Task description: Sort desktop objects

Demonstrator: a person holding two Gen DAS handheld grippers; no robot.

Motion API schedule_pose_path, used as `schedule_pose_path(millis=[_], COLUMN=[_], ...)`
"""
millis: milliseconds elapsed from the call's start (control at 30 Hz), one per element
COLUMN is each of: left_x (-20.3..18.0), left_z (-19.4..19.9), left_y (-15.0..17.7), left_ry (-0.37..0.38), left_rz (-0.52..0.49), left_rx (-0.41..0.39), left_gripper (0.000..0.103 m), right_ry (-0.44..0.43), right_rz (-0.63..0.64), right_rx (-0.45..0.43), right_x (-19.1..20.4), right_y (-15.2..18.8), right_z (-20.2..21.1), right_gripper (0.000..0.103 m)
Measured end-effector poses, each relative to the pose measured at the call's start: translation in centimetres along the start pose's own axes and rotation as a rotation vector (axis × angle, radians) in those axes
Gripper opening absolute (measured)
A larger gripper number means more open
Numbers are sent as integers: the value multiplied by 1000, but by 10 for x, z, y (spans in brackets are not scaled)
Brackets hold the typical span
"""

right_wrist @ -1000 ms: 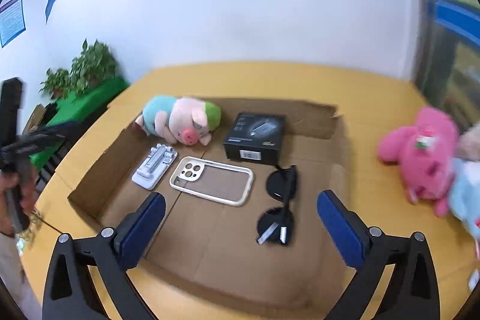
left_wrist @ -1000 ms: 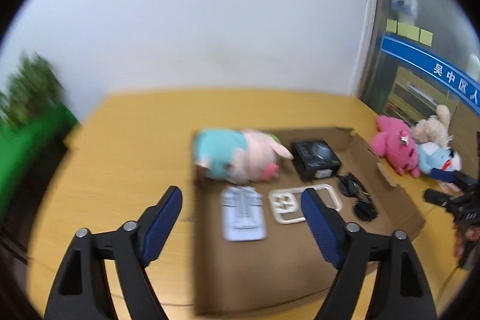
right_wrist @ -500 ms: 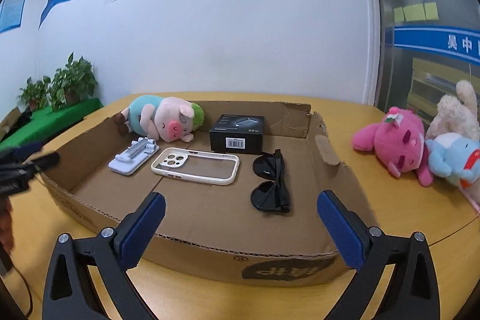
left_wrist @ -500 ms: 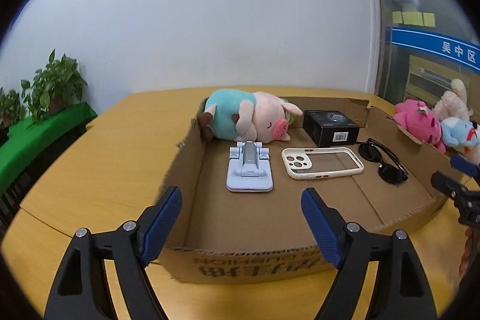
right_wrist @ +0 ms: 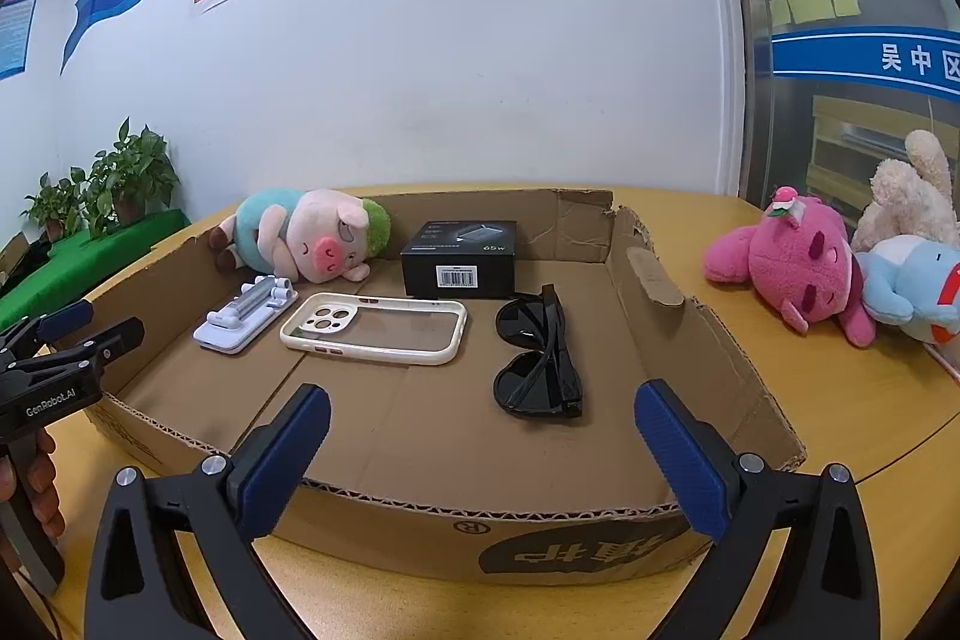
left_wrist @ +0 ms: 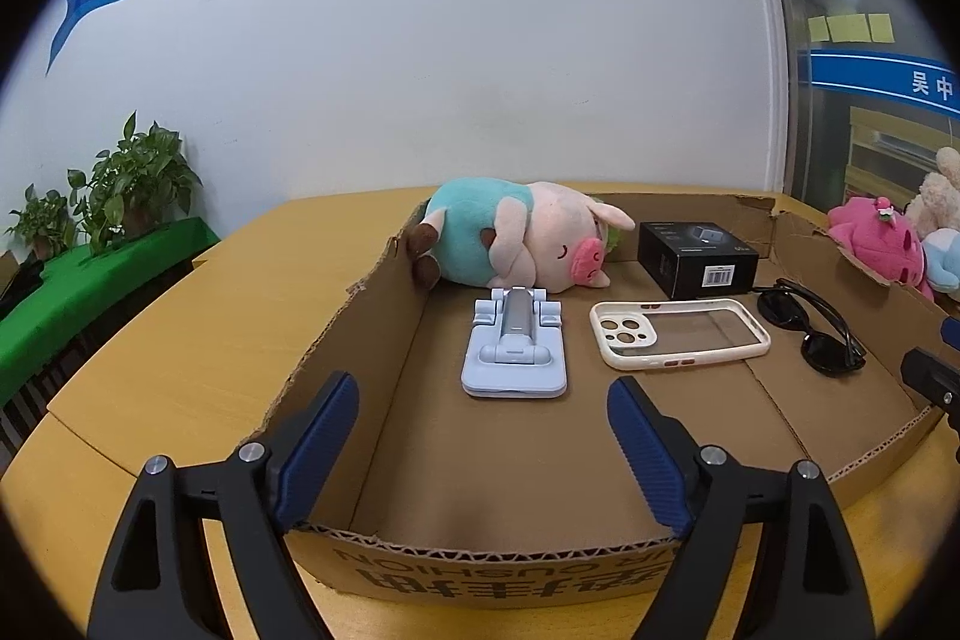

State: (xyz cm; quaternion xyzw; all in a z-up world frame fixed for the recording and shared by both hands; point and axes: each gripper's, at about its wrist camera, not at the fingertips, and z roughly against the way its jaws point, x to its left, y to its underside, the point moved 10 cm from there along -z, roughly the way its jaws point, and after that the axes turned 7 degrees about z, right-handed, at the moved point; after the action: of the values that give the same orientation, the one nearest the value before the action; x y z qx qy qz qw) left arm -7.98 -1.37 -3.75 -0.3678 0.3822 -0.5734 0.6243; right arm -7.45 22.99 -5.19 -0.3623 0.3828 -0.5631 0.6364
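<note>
Now, tongs: left tongs point(left_wrist: 483, 409) and right tongs point(right_wrist: 480, 421) both spread wide, holding nothing, at the near wall of the cardboard tray point(right_wrist: 420, 514).
Where things lie: all five items rest on the tray floor, on the yellow worktop point(left_wrist: 180, 328).
Plush pig point(left_wrist: 516, 238): back left; probably soft and light, best squeezed across the belly.
Phone stand point(left_wrist: 515, 349): folded flat, likely stiff; grip across its sides.
Phone case point(left_wrist: 678, 334): looks thin and bendy; pinch one rim.
Sunglasses point(right_wrist: 537, 352): seemingly fragile, slick lenses; take the folded arms.
Black box point(right_wrist: 459, 259): rigid, square; grip the side faces.
Obstacles: tray walls hinder low approaches; items lie close together.
Nearby: pink plush point(right_wrist: 792, 268) and other toys outside, right.
</note>
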Motion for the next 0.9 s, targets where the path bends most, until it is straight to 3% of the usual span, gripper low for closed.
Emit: schedule_pose_path(millis=[67,900], left_x=[-1,-2], left_z=[-3,-5], left_y=[1,0], left_ry=[6,8], left_rz=[-5,-7], left_rx=[7,8], left_gripper=[91,91], right_ry=[0,-7], right_rz=[0,1], right_rx=[2,7], right_x=[0,0], right_y=[0,1], right_z=[0,-2], right_gripper=[103,103])
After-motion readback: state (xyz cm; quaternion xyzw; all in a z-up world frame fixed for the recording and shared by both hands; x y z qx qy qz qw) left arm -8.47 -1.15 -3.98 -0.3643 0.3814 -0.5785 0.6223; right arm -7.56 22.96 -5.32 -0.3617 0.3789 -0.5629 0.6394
